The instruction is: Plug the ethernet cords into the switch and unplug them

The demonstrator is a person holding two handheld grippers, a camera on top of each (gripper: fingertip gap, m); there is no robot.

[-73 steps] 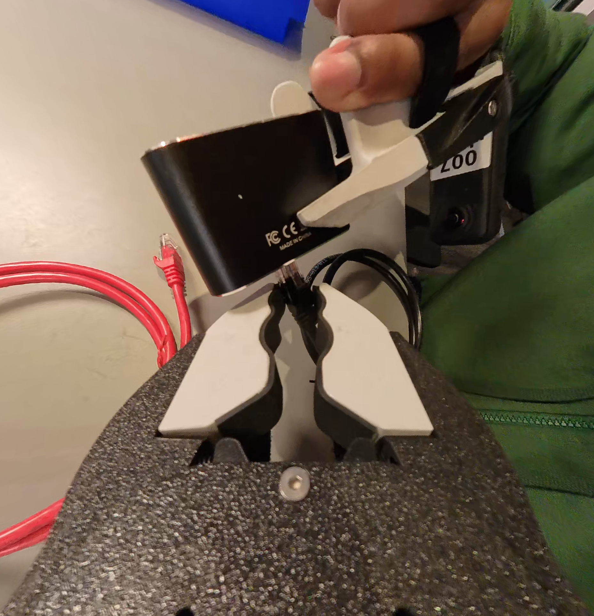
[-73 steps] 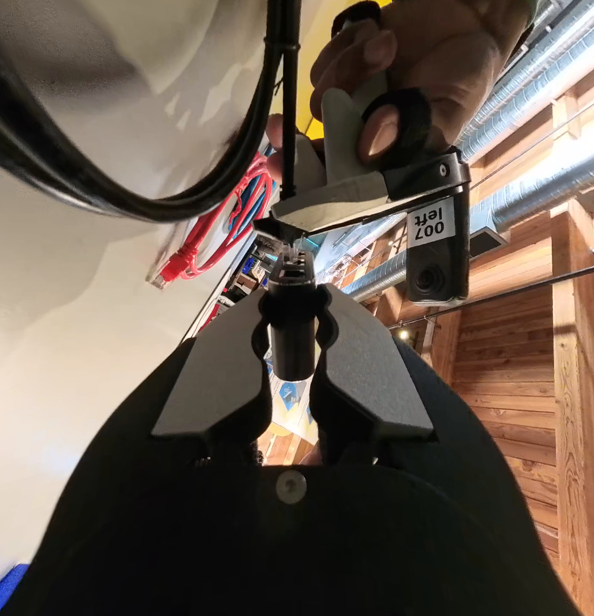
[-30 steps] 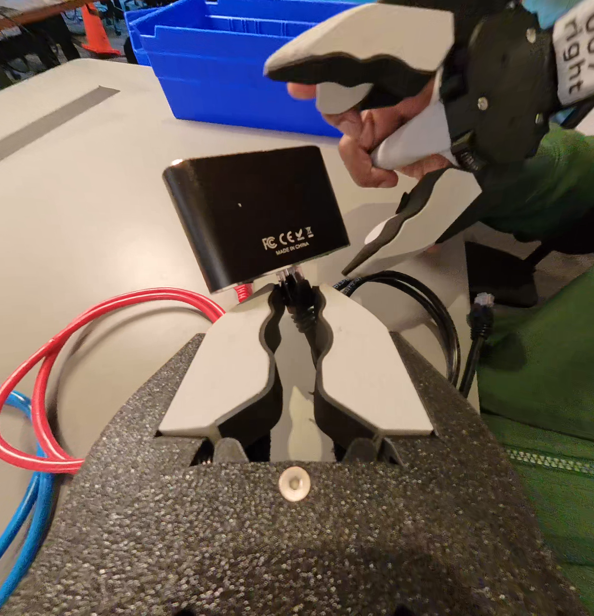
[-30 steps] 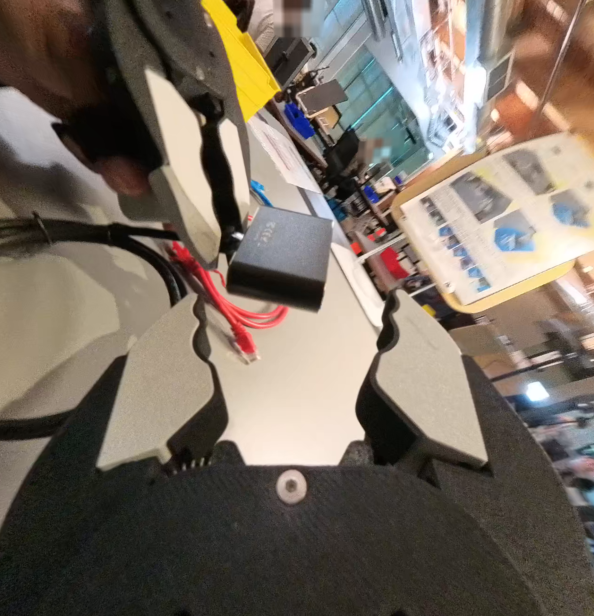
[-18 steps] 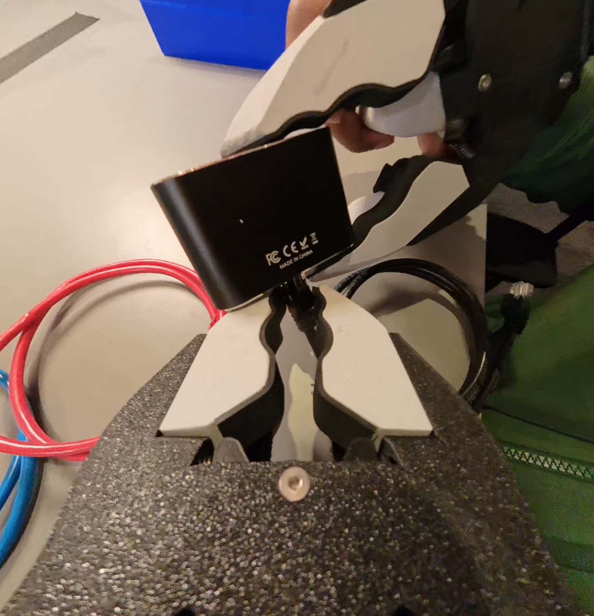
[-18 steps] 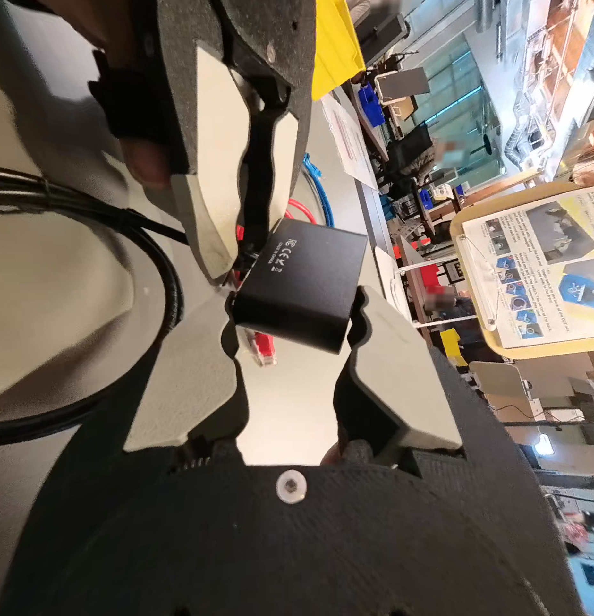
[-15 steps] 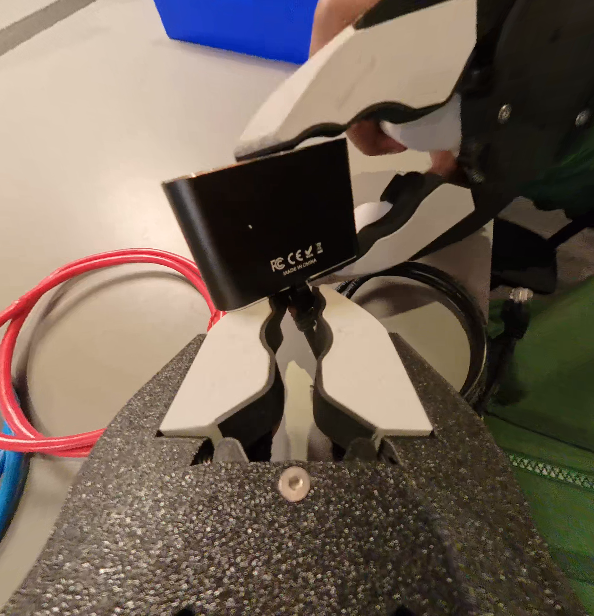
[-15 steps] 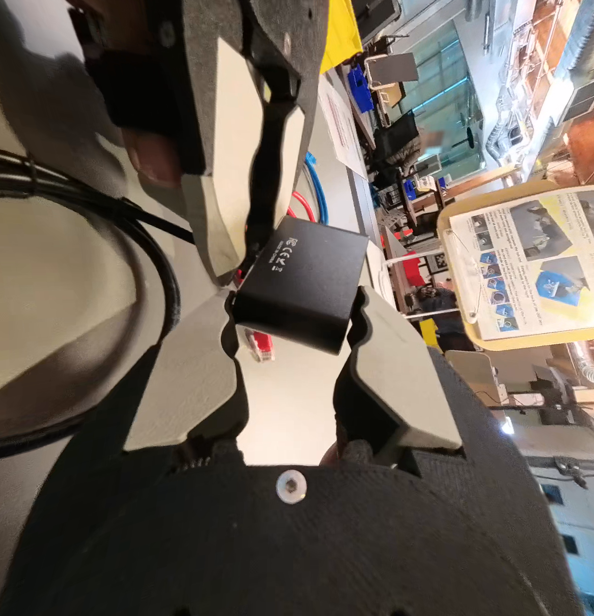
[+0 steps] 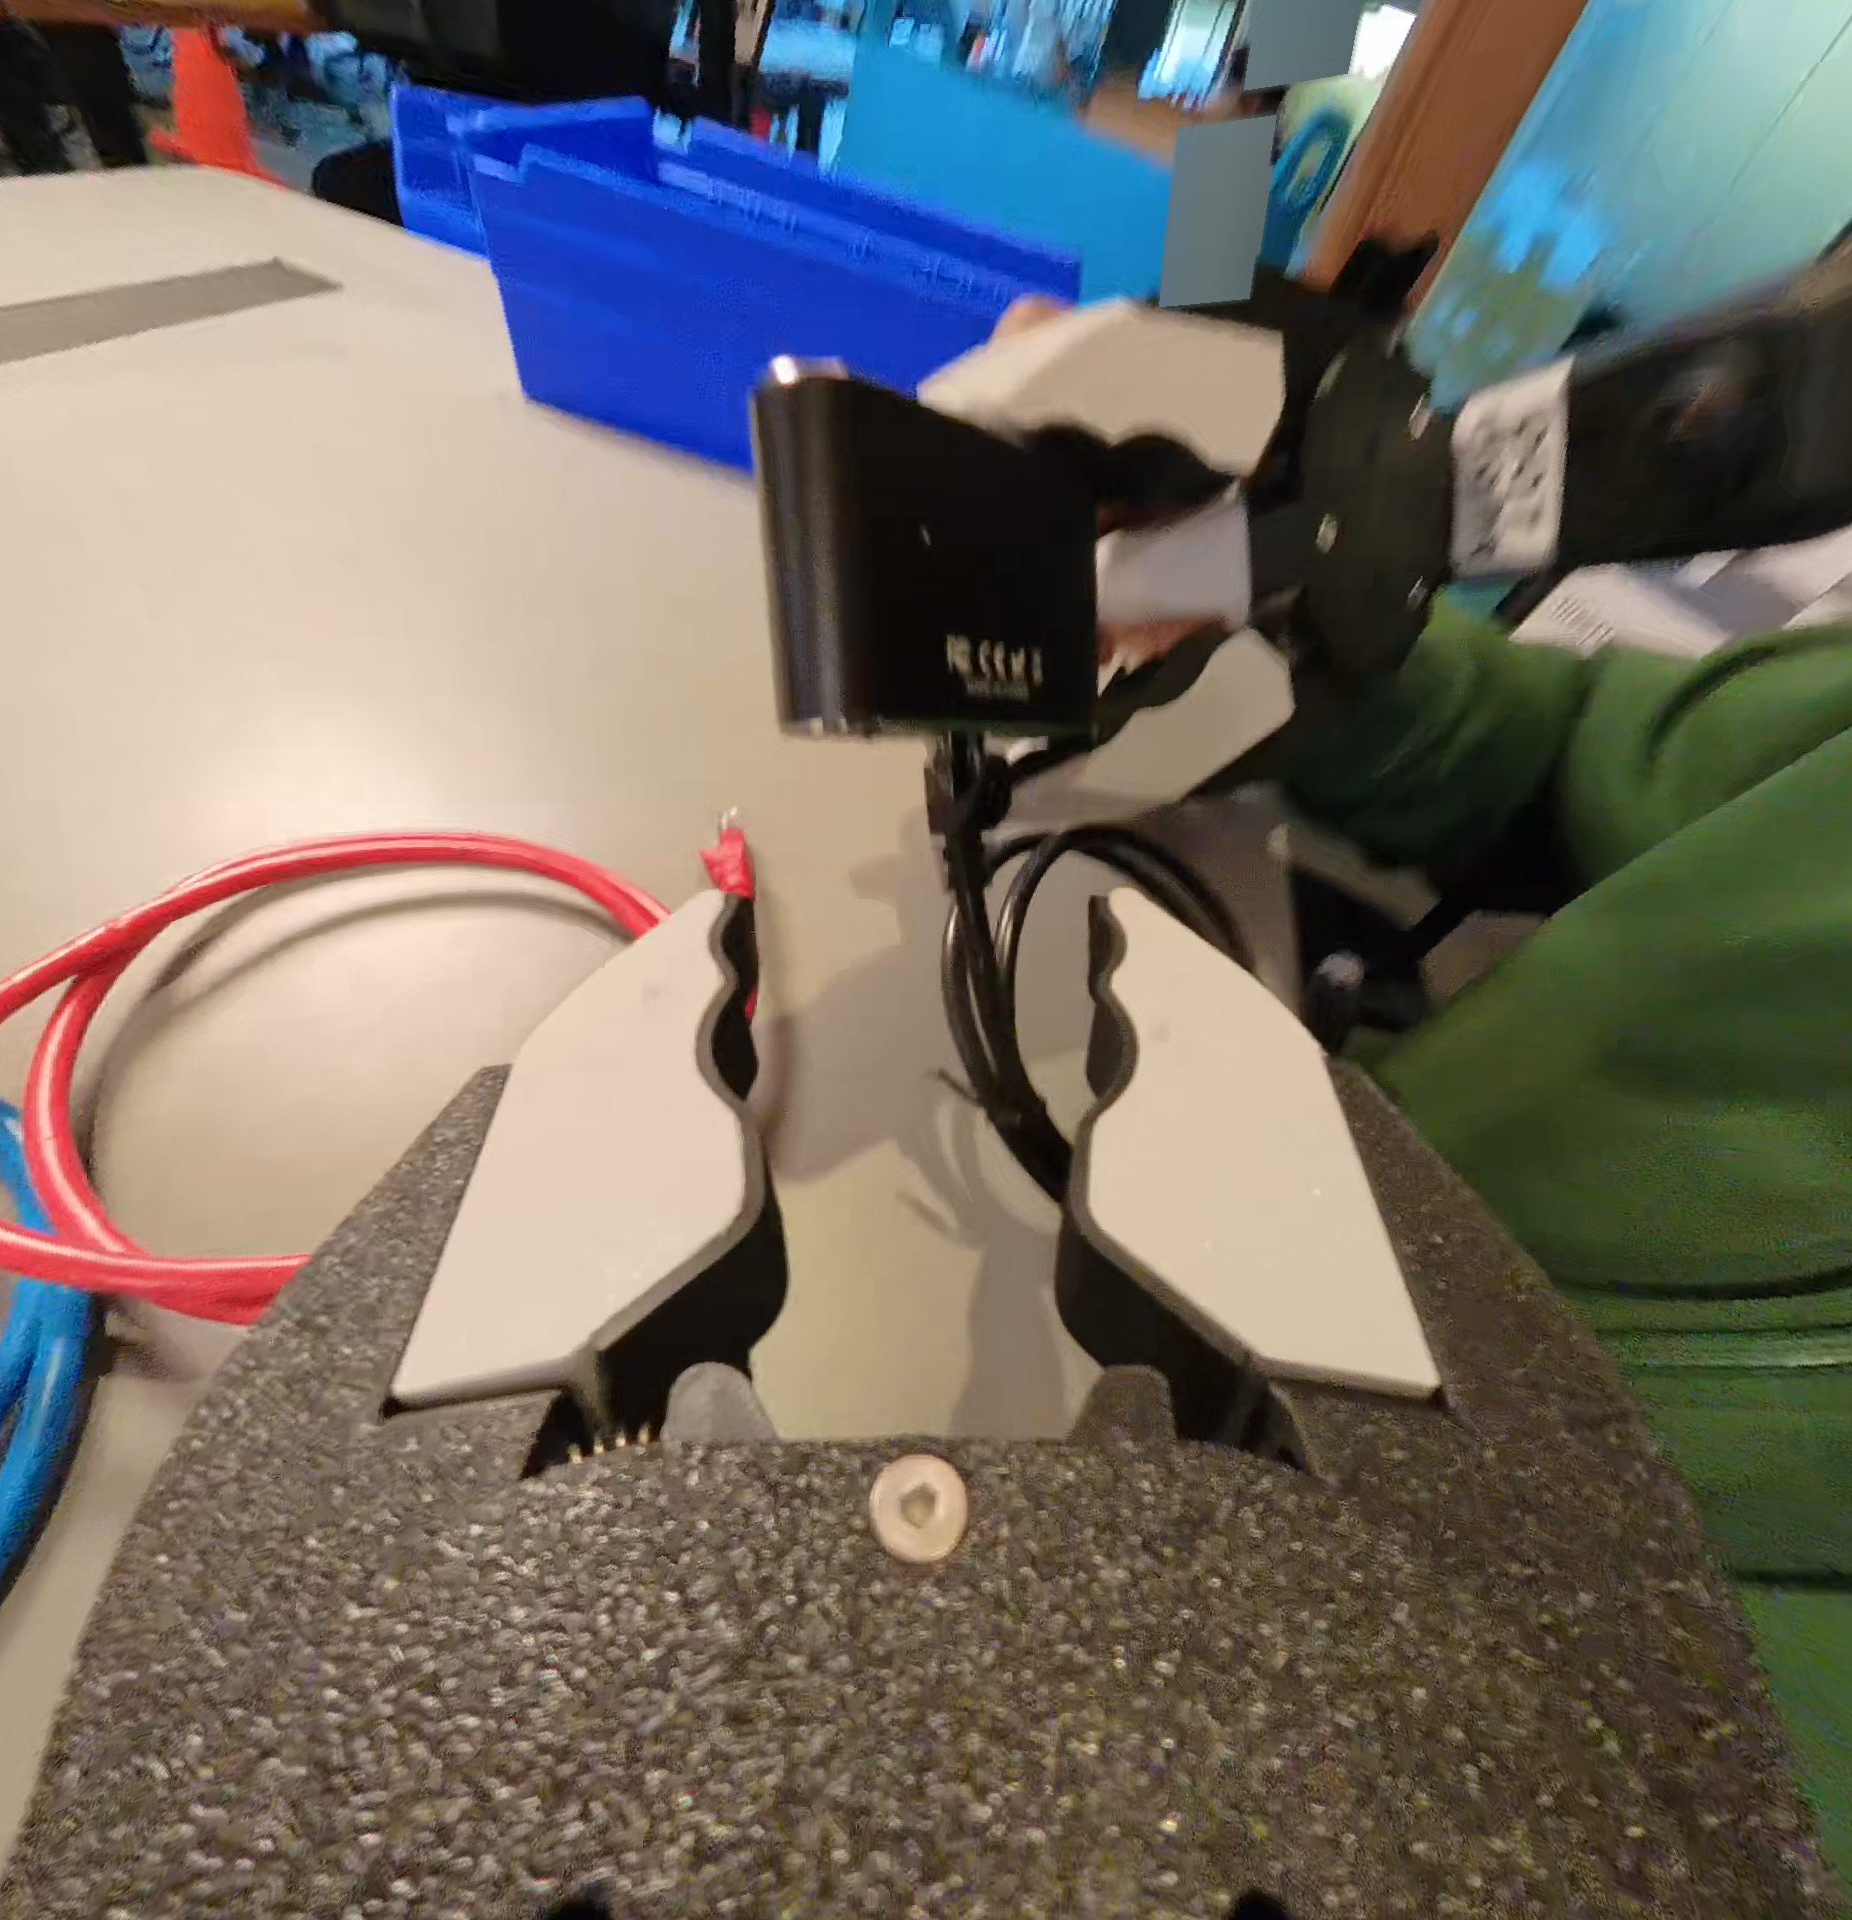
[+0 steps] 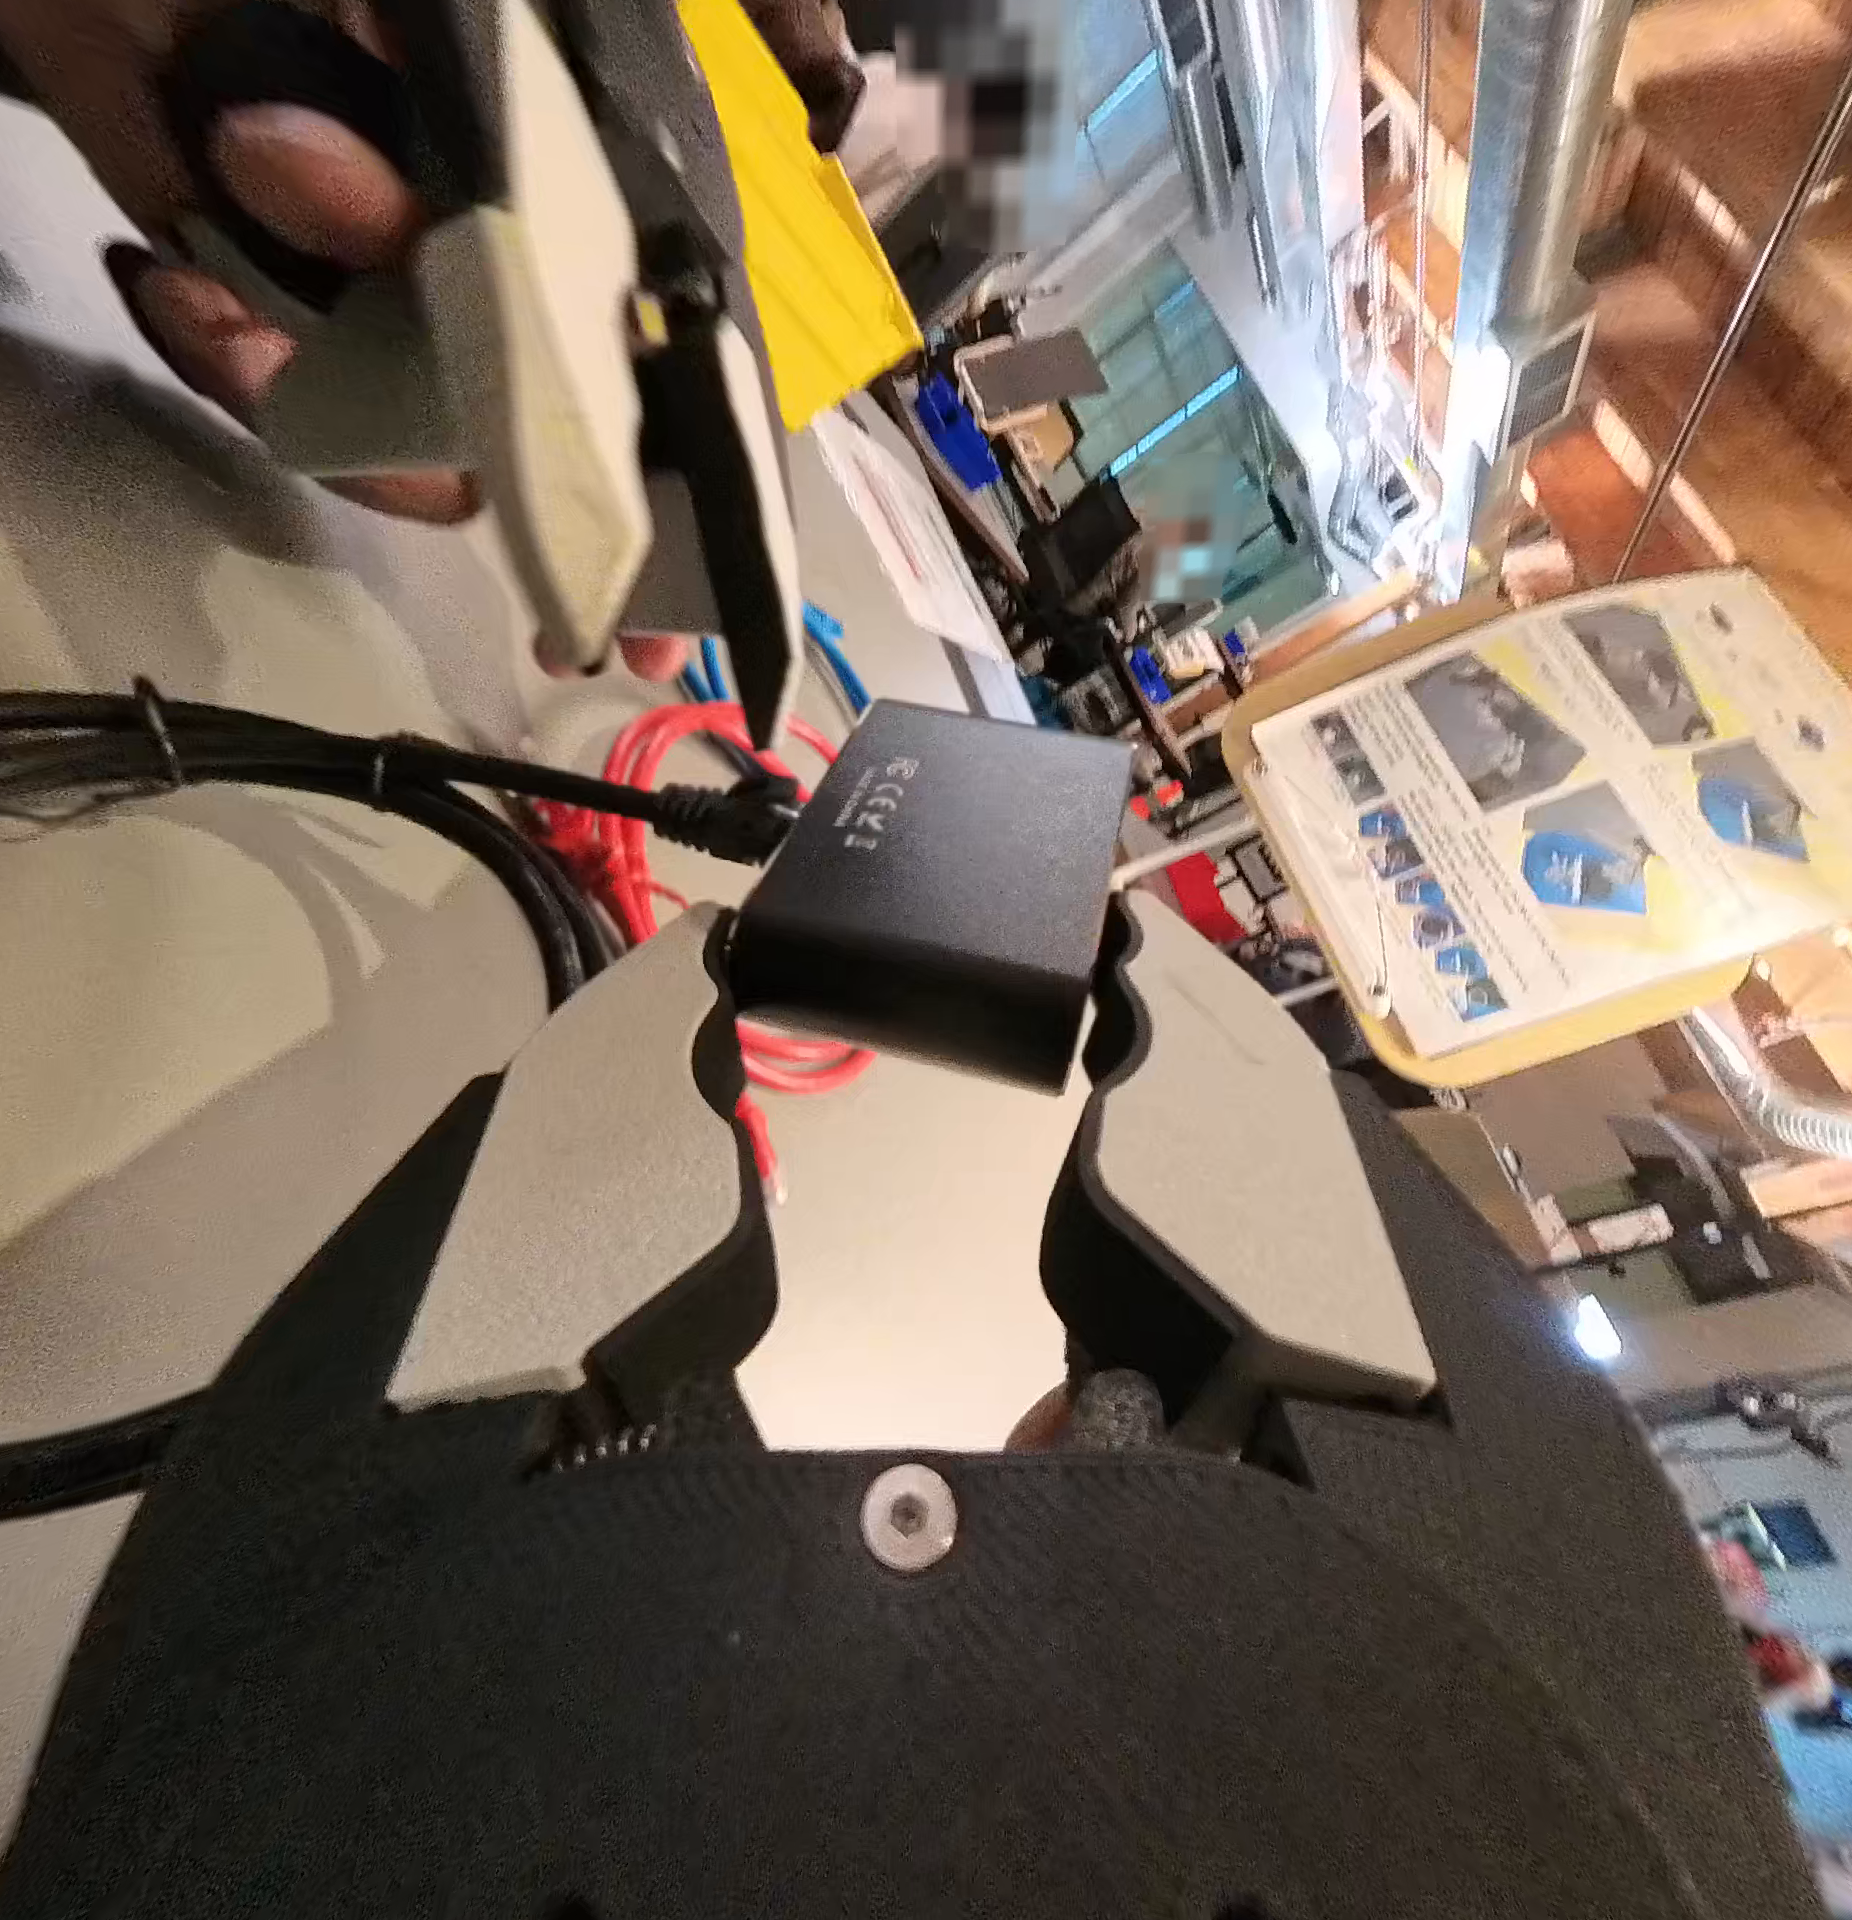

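Note:
The black switch (image 9: 932,551) is held off the grey table, on edge. My right gripper (image 10: 917,935) is shut on the switch (image 10: 943,842) across its short sides; its fingers (image 9: 1119,384) show behind the switch in the left wrist view. A black ethernet cord (image 9: 969,883) is plugged into the switch's lower edge, and its plug (image 10: 724,816) shows in the right wrist view. My left gripper (image 9: 917,925) is open and empty, just below the switch, with the black cord running between its fingers. A red cord's loose plug (image 9: 730,862) lies on the table by the left fingertip.
The red cord (image 9: 309,862) loops over the table at left, beside a blue cord (image 9: 18,1309). Blue bins (image 9: 714,281) stand at the far side. A green sleeve (image 9: 1628,987) fills the right. A yellow bin (image 10: 797,239) stands beyond the left gripper. The gap from one gripper's tips to the other's is roughly 6 cm.
My left gripper let go of the black plug, opened and drew back. My right gripper closed on the switch and now holds it up, with the black cord still in it.

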